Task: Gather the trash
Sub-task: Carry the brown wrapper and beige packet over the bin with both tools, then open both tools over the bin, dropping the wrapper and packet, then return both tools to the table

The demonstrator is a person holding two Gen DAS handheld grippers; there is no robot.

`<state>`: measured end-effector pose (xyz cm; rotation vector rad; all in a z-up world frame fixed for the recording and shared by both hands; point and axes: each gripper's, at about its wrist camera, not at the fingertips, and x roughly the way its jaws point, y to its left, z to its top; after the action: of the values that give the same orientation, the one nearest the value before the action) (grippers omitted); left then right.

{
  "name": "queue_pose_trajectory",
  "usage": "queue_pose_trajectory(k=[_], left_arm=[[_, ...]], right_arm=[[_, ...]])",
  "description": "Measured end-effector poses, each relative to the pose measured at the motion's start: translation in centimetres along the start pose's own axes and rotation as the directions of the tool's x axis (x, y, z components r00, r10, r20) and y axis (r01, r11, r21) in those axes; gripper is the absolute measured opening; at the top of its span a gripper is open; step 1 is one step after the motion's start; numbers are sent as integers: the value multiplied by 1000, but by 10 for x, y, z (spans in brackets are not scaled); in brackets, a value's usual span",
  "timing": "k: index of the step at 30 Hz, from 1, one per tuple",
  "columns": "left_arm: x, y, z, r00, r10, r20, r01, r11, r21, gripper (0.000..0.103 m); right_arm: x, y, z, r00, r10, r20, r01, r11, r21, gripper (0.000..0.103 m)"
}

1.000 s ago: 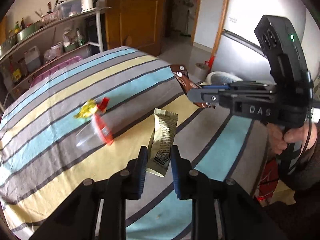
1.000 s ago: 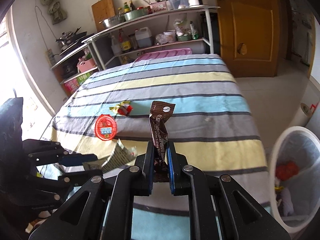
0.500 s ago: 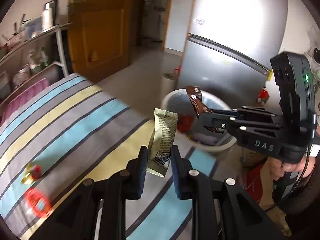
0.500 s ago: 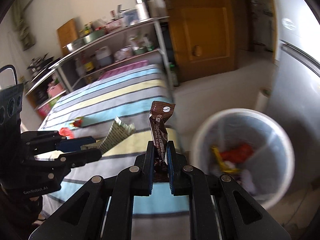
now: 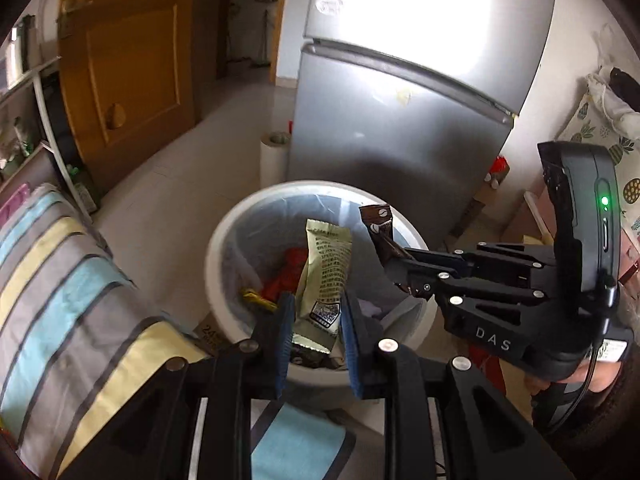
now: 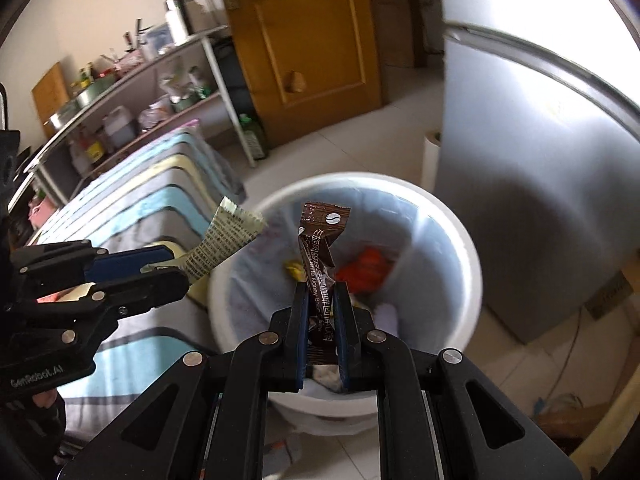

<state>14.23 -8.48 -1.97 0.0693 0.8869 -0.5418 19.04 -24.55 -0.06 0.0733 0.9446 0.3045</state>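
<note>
Fridge point(image 5: 400, 120) stands behind the white bin point(image 5: 224, 240), with the striped table point(image 5: 60, 280) to your left. The bin already holds red and yellow scraps. Your left gripper point(image 5: 316, 332) sits over the bin, jaws a little apart, with the pale green wrapper point(image 5: 326, 272) upright between the pads; real clamp or loose, can't tell. Your right gripper point(image 6: 321, 320) is pinched tight on the brown wrapper point(image 6: 320, 256), also held above the bin's opening.
</note>
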Motion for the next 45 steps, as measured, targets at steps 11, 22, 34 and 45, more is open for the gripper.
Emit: queue_pose_trajectory(k=[11, 22, 34, 45], left_arm=[[25, 5, 2, 998, 12, -59, -14, 999, -31, 35], [2, 21, 2, 999, 46, -5, -46, 995, -85, 58], [-57, 43, -19, 990, 111, 88, -98, 986, -132, 60], [-141, 95, -75, 944, 283, 166, -238, 939, -248, 66]], right_arm=[[26, -27, 0, 995, -77, -57, 78, 997, 20, 14], [20, -21, -1, 997, -78, -27, 79, 996, 45, 46], [-10, 12, 4, 998, -17, 56, 16, 1000, 15, 46], [-12, 100, 3, 988, 140, 71, -130, 983, -127, 46]])
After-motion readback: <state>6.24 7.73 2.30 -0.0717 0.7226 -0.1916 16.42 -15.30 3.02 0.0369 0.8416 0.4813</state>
